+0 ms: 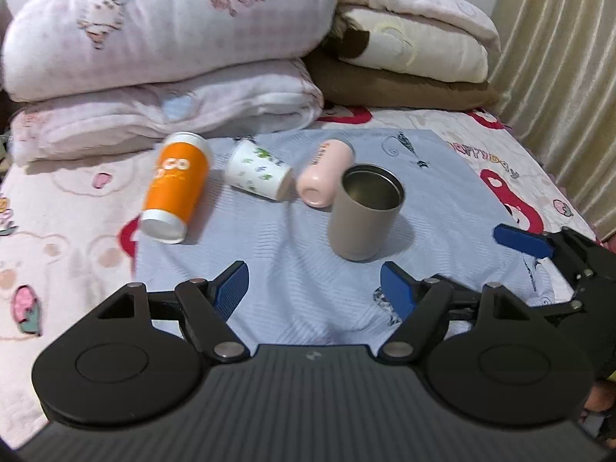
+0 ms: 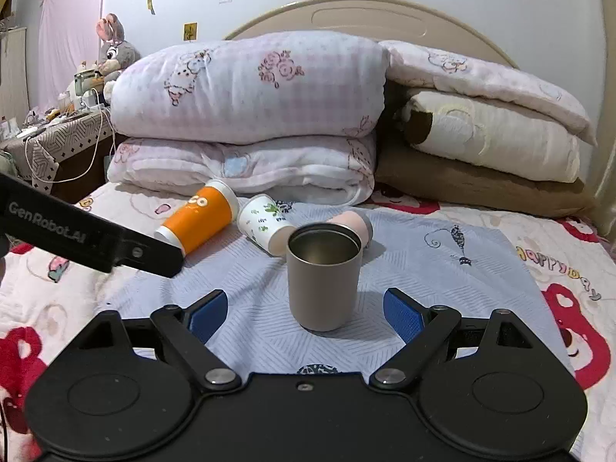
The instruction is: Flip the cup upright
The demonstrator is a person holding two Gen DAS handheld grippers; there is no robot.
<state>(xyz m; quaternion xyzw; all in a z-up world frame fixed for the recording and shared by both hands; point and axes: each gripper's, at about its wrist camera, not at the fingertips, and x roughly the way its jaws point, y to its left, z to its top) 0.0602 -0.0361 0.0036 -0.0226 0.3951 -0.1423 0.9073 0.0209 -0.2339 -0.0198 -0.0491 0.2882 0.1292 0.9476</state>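
The bed [image 2: 558, 238] carries a printed sheet with pink and red cartoon figures. A pale blue cloth [image 2: 423, 269] is spread over its middle. On the cloth a grey metal cup [image 2: 323, 288] stands upright, mouth open to the top. At its 10 o'clock lie three cups on their sides: an orange cup [image 2: 200, 223], a white cup with green print [image 2: 265, 223] just beside it, and a pink cup [image 2: 358, 223] touching or nearly touching the grey one. At 12 o'clock, folded quilts [image 2: 246, 92] are stacked against the headboard [image 2: 369, 15].
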